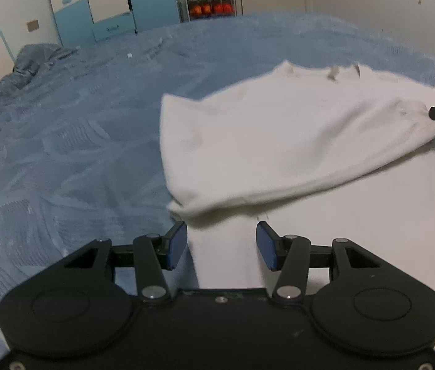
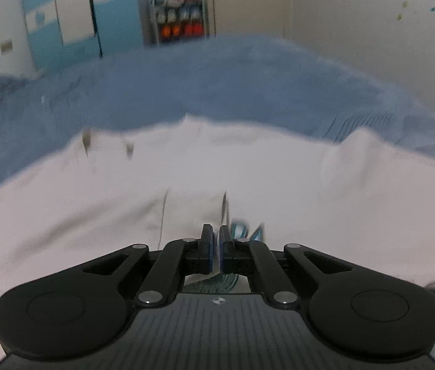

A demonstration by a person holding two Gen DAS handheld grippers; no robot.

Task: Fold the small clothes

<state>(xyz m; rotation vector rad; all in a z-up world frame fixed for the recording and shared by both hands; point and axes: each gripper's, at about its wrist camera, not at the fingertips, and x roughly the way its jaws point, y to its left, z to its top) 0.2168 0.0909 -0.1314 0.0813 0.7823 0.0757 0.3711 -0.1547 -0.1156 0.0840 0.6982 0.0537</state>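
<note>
Presently, the right gripper has its jaws drawn nearly together, with a thin fold of the white garment nipped between the blue pads; a patch of teal print shows just beyond and beneath the fingertips. Seen from the left wrist, that same gripper's tip pinches the far right edge of the cloth and carries a flap of it across towards the left.

The left gripper stands with its jaws well apart, holding nothing. A narrow tongue of the garment runs between its pads without being clamped.

Location: the garment lies on a blue blanket covering a bed, ahead of both grippers, and to the right of the left one. A folded upper layer overlaps a flat lower layer nearer the left gripper.

Handling, by judgement: light, soft, limp fabric; it will sag and crease wherever unsupported and drag little on the plush blanket. Best taken at hems or corners, pinching both layers.

Orientation: the long axis appears to run left to right across the left gripper's view. Small tan marks sit along the far edge; which end is the neck cannot be told.
</note>
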